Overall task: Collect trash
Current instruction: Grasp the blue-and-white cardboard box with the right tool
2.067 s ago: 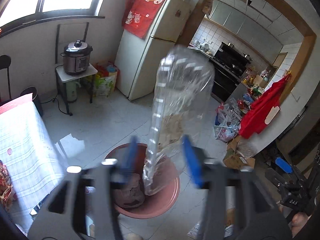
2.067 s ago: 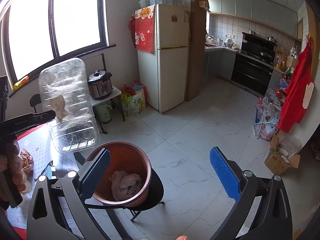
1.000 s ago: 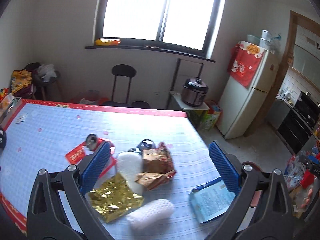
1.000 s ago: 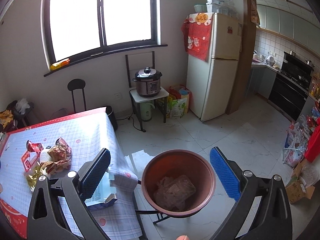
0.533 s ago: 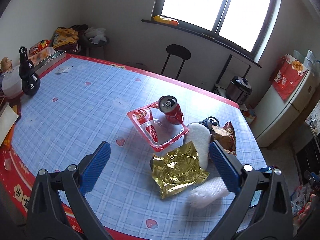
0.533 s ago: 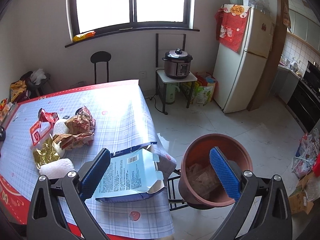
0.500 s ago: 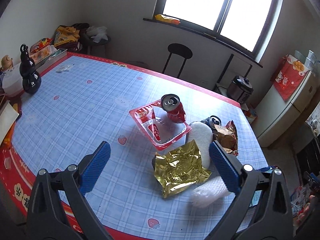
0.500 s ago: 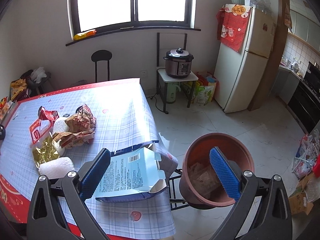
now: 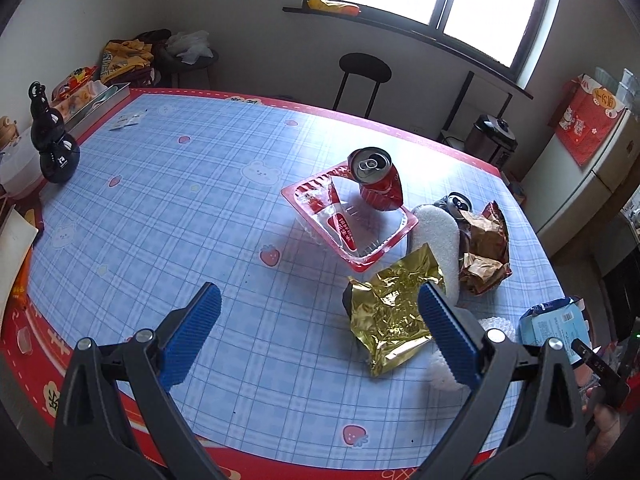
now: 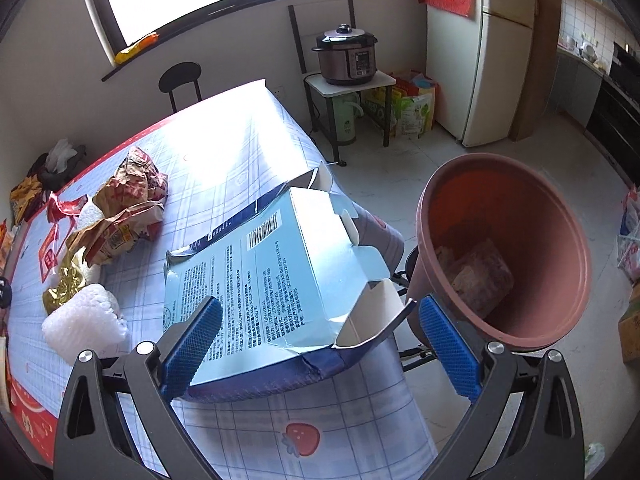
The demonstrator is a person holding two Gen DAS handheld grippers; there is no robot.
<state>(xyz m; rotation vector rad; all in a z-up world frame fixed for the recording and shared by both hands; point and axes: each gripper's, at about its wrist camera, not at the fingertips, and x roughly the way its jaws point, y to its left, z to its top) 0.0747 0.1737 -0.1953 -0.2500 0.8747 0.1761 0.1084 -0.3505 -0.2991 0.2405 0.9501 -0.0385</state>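
In the left wrist view my left gripper [image 9: 316, 332] is open and empty above the blue checked table [image 9: 160, 216]. Ahead lie a gold foil wrapper [image 9: 390, 312], a red plastic tray [image 9: 348, 220] with a red can [image 9: 376, 180], white foam [image 9: 440, 236] and a brown snack bag [image 9: 484, 248]. In the right wrist view my right gripper [image 10: 318, 336] is open, its fingers on either side of the near end of an opened light-blue carton [image 10: 280, 272] at the table corner. The brown trash bin [image 10: 504, 248] stands right of it with trash inside.
A black gourd bottle [image 9: 52, 144] stands at the table's far left. A black stool [image 9: 364, 76] is behind the table. A pressure cooker [image 10: 346, 56] on a small stand and a fridge [image 10: 496, 48] are beyond. White bubble wrap [image 10: 84, 316] lies near the table edge.
The left gripper let the clear bottle go into the bin and swung back over the table, closing on the gold wrapper. The right gripper swung from the bin and dropped to the blue carton.
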